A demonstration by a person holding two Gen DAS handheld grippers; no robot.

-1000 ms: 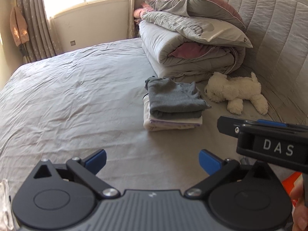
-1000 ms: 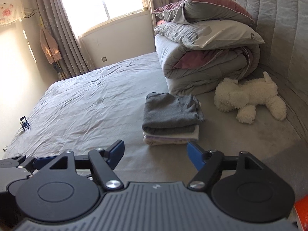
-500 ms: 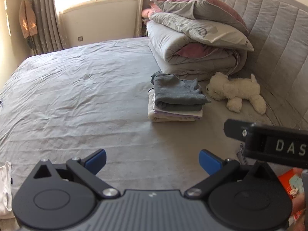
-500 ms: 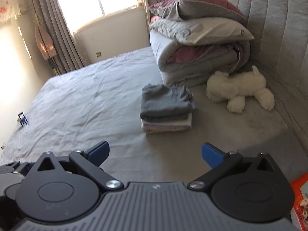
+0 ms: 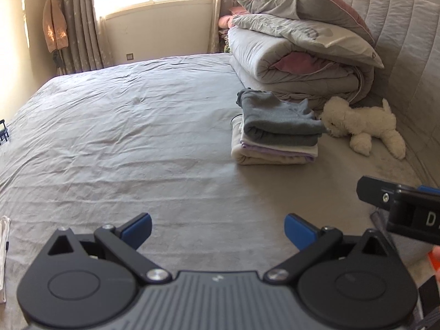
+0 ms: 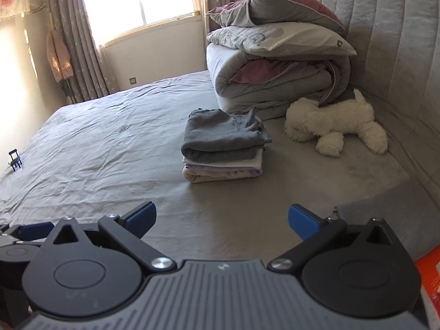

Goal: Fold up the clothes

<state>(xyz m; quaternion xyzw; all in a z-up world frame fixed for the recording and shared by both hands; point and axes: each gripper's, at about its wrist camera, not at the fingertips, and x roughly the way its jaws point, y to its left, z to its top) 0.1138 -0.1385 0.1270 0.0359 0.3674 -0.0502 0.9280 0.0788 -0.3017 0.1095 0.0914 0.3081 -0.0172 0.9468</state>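
White letter D on right gripper, both grippers open, left gripper empty

Both wrist views look downward across the same bed.

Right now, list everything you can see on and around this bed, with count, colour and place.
folded clothes: one stack, grey on top, white, lilac and cream below, mid-bed
plush dog: one, white, beside the stack by the headboard
rolled duvet: one, grey and pink, behind the stack
pillows: two, grey and mauve, on the duvet
bed sheet: one, grey, wrinkled
white cloth: one, left edge
hanging garment: one, peach, by the curtain
left tongs: black, blue pads, open, empty
right tongs: same, open, empty
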